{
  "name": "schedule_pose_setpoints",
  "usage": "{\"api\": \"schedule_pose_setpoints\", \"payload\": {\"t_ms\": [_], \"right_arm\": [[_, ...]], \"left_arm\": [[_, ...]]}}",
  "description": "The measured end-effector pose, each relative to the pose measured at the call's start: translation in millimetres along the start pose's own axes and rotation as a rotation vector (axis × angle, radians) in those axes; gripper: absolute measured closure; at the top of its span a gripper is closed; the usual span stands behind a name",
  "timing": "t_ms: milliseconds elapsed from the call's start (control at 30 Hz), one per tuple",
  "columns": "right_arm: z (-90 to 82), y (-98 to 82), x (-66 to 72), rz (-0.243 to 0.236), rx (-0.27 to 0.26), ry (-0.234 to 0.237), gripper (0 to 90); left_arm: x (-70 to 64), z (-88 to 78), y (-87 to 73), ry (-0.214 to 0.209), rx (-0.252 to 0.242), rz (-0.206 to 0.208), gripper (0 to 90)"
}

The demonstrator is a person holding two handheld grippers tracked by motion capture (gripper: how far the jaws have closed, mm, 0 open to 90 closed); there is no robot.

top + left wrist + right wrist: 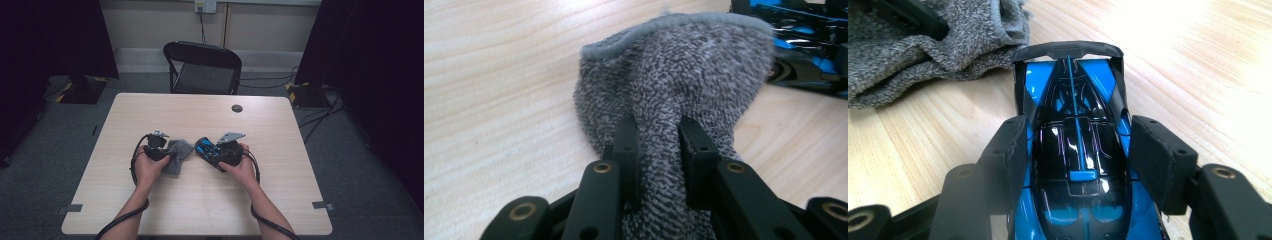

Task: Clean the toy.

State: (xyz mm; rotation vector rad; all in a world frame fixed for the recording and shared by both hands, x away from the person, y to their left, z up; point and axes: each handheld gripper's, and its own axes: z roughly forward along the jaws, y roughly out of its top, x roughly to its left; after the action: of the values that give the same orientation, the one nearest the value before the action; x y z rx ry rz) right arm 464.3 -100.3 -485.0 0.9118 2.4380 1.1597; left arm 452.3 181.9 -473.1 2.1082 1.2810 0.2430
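On the tabletop (200, 200), a pale wood-grain square seen from the high view, everything going on sits a bit below the middle, with both forearms coming in from 6 o'clock. Past the far edge at 12 o'clock there's a black folding chair (202, 67) pushed up close, and a small dark round cap (237, 108) sits in the wood near that edge, at about 1 o'clock from the hands.

Next biggest thing in play is the grey knitted cloth (178, 152), looks like a sock or a small fuzzy pouch with a hemmed rim. It lies just left of centre, bunched up, its open end facing 3 o'clock toward the toy. The left hand-held gripper (167, 155) is pinching it: in the left gripper view the two black jaws are squeezed onto a gathered fold of the cloth (659, 145), with the fabric puffing out beyond them.

Right beside that, at 3 o'clock from the cloth, is the blue and black toy car (207, 150), a glossy racer with a dark rear wing. The right hand-held gripper (220, 155) has it clamped by the sides; the right gripper view shows a padded jaw pressed against each flank of the car (1080, 165), the wing end pointing away at 12 o'clock. In that same view the cloth (923, 45) is up at 10 o'clock, its rim just beside the car's wing, can't tell if they actually touch.
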Motion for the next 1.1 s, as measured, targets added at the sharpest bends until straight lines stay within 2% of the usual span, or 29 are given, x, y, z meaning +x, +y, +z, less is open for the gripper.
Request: {"api": "schedule_pose_setpoints", "payload": {"t_ms": [67,100,200,267,367,400,533,667,700,733,800,867,900,933,967,1100], "right_arm": [[0.0,1.3,-0.4,-0.001,0.011,0.002,41.4],[0.0,1.5,-0.9,-0.002,0.012,0.004,41.4],[-0.2,1.4,-2.5,0.008,0.014,0.015,41.3],[-0.2,1.3,-4.0,0.013,0.015,0.025,41.2],[-0.2,2.2,-4.3,0.012,0.021,0.026,41.2],[0.1,2.7,-4.0,0.006,0.023,0.024,41.2],[0.3,2.4,-3.2,0.006,0.019,0.019,41.2],[-0.3,2.5,-4.3,0.011,0.024,0.027,41.2],[-0.3,2.5,-4.3,0.011,0.024,0.027,41.2],[-0.6,2.5,-4.2,0.011,0.026,0.025,41.2],[-0.5,2.7,-4.2,0.010,0.027,0.025,41.2],[-0.4,3.3,-3.8,0.008,0.031,0.023,41.2],[-0.4,3.6,-3.6,0.006,0.033,0.022,41.2],[-0.3,3.7,-3.6,0.006,0.034,0.022,41.2],[-0.4,3.7,-3.7,0.009,0.034,0.023,41.2],[-0.5,3.2,-3.7,0.009,0.031,0.022,41.2]], "left_arm": [[-3.3,-3.8,-2.3,-0.012,-0.001,0.019,73.1],[-9.7,-7.5,-4.1,-0.031,0.001,0.049,73.1],[-22.0,-12.8,-6.5,-0.079,0.003,0.089,73.1],[-30.6,-15.1,-7.8,-0.097,-0.004,0.118,73.1],[-38.8,-15.8,-9.3,-0.111,-0.011,0.138,73.1],[-47.1,-15.9,-10.7,-0.133,-0.003,0.156,73.1],[-64.3,-11.0,-14.2,-0.175,0.000,0.195,73.1],[-85.5,-2.3,-15.3,-0.203,0.025,0.251,73.1],[-85.5,-2.3,-15.3,-0.203,0.025,0.251,73.1],[-96.6,1.8,-15.2,-0.227,0.033,0.274,73.0],[-107.0,5.4,-14.3,-0.241,0.043,0.306,73.1],[-116.8,9.0,-13.5,-0.265,0.046,0.325,73.1],[-116.8,9.0,-13.5,-0.265,0.046,0.325,73.0],[-125.9,12.9,-12.4,-0.278,0.039,0.335,73.0],[-128.6,14.8,-11.0,-0.287,0.046,0.345,73.0],[-135.6,25.5,-6.9,-0.303,0.049,0.334,73.0]]}}
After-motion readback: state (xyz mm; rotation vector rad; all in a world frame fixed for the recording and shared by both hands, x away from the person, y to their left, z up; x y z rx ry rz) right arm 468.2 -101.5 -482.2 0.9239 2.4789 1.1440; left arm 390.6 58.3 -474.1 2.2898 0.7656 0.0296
